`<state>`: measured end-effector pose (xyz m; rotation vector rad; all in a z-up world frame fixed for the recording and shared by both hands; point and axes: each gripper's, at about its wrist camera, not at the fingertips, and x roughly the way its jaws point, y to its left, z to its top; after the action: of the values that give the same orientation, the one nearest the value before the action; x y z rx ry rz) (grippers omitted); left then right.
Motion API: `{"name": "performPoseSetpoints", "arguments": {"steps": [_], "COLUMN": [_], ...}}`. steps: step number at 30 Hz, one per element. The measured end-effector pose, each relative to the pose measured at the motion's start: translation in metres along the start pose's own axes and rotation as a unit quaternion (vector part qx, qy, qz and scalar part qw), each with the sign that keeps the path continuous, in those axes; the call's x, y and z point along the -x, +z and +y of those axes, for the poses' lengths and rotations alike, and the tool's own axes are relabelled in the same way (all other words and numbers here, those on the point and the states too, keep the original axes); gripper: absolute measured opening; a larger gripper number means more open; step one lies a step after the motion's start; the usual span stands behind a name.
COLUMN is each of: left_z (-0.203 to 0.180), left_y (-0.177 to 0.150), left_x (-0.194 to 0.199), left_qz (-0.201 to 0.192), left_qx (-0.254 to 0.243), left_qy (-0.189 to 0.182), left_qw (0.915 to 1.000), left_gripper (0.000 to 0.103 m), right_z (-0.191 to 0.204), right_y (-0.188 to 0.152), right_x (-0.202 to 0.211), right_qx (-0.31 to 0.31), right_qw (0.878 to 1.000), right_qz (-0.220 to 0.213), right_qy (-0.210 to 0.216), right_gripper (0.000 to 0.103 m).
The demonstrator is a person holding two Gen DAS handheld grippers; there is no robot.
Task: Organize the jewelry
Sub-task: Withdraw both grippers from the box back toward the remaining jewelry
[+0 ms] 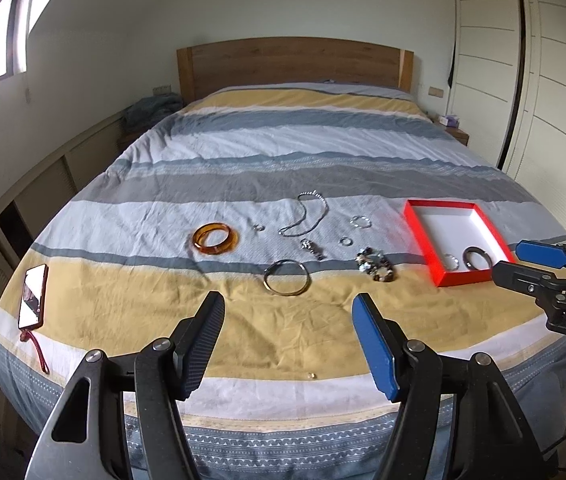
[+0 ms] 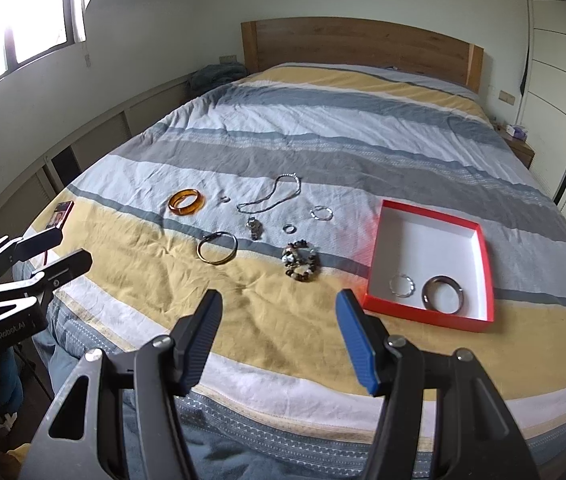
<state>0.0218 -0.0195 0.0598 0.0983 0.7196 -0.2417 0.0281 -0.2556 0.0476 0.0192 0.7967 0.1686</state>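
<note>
Jewelry lies scattered on the striped bedspread [image 1: 283, 152] near the foot, likely spread out so each piece can be picked singly: amber bangle [image 1: 215, 239], chain necklace [image 1: 307, 216], thin metal bangle [image 1: 287, 278], beaded bracelet [image 1: 377, 267], small rings between. Red box [image 1: 419, 236] sits at right, open side up, as the collecting place; it already holds a dark ring [image 2: 443, 294] and a wire hoop [image 2: 401, 285]. Left gripper [image 1: 289, 340] and right gripper [image 2: 277, 336] hover short of the pieces, jaws apart, nothing between them.
</note>
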Motion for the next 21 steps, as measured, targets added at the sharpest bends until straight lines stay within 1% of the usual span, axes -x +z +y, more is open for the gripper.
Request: {"name": "performPoseSetpoints", "arguments": {"steps": [9, 15, 21], "left_z": [0.006, 0.011, 0.035], "left_y": [-0.003, -0.007, -0.017], "left_x": [-0.039, -0.072, -0.103], "left_qz": [0.04, 0.073, 0.099], "left_qx": [0.002, 0.007, 0.043], "left_qy": [0.007, 0.008, 0.003], "left_qw": [0.9992, 0.9972, 0.9942], "left_gripper": [0.065, 0.065, 0.066], "right_z": [-0.003, -0.003, -0.004], "right_y": [0.002, 0.002, 0.005], "right_x": [-0.034, -0.066, -0.097], "right_qx": [-0.001, 0.002, 0.007], "right_qw": [1.0, 0.999, 0.997], "right_qz": [0.026, 0.05, 0.068], "right_qy": [0.012, 0.021, 0.027], "right_gripper": [0.057, 0.057, 0.057]}}
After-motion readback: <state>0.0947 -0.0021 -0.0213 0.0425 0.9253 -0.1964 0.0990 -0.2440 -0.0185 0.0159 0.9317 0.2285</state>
